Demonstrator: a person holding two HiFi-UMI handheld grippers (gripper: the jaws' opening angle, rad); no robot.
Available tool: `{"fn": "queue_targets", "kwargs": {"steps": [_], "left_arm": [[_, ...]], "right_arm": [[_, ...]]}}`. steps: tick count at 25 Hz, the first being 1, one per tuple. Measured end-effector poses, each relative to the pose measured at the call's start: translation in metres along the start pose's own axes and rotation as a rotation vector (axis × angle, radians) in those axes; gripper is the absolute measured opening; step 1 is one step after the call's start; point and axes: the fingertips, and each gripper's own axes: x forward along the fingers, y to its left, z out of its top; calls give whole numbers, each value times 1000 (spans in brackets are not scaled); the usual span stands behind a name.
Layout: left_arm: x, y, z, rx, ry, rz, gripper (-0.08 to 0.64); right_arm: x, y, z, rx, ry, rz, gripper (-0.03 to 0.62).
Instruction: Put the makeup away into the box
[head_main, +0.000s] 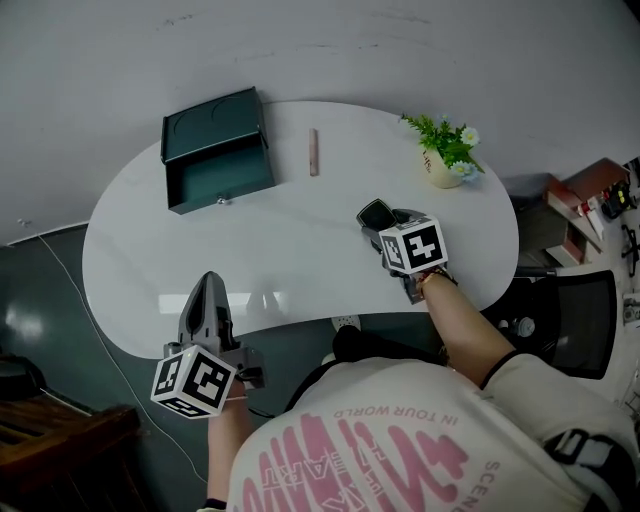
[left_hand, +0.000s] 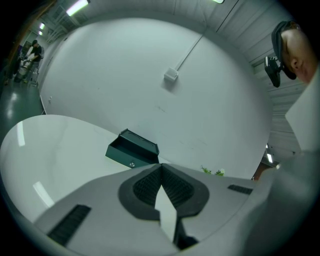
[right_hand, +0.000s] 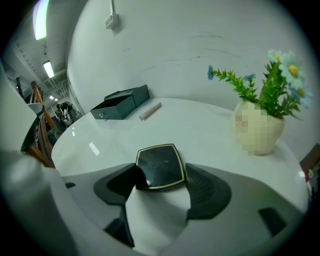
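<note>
A black square compact with a gold rim (head_main: 376, 213) (right_hand: 160, 162) lies flat on the white table (head_main: 290, 250). My right gripper (head_main: 384, 222) (right_hand: 162, 176) is tilted down over it, its jaws wide and the compact between the fingertips; the pads sit close at both sides and I see no firm press. The open dark green box (head_main: 215, 150) (left_hand: 132, 150) (right_hand: 120, 105) stands at the far left of the table. A slim pinkish-brown makeup tube (head_main: 313, 152) (right_hand: 150, 111) lies to its right. My left gripper (head_main: 208, 282) (left_hand: 161, 167) is shut and empty near the front left edge.
A small pot of green leaves and pale flowers (head_main: 445, 155) (right_hand: 257, 115) stands at the table's far right. A wall runs close behind the table. Dark floor, a cable and furniture surround the table's rounded edge.
</note>
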Motion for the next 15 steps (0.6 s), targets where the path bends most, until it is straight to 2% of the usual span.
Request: {"fn": "queue_targets", "kwargs": {"steps": [5, 10, 15], "left_arm": [[-11, 0, -1, 2, -4, -11, 3], [-23, -4, -6, -1, -7, -30, 3], [-41, -6, -15, 0, -4, -46, 3]], "right_arm": [[-8, 20, -13, -17, 26, 30, 313], [-17, 59, -25, 27, 35, 108, 311], [-32, 101, -30, 9, 15, 175, 311]]}}
